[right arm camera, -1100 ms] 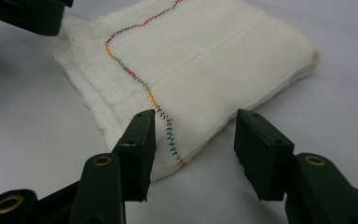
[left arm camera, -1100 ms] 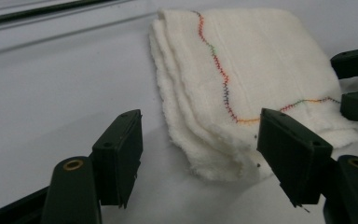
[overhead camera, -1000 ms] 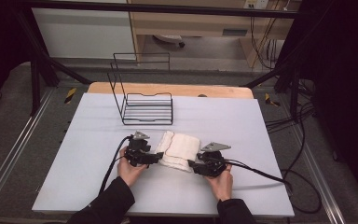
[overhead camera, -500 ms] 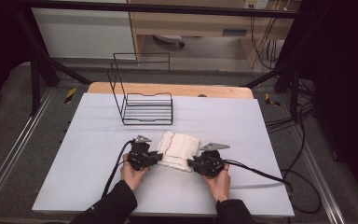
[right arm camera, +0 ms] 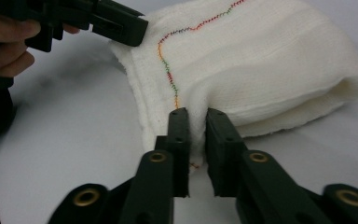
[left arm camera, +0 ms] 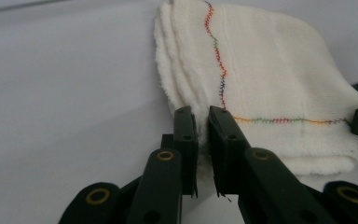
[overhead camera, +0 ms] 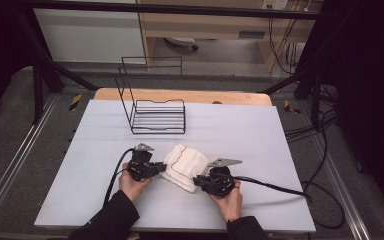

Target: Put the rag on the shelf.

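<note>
White folded cloth (overhead camera: 182,167) lay low and centre in the high view, on the pale table (overhead camera: 260,135). It looked soft, light and limp, likely to sag, so its layered edges seemed the best places to grip. The left gripper (left arm camera: 203,123) had just been closing and pinched the stacked edge; the right gripper (right arm camera: 193,126) clamped the opposite corner. Both gripper views showed coloured stitching (left arm camera: 216,56); the high view added the wire rack (overhead camera: 155,112) at upper centre.
</note>
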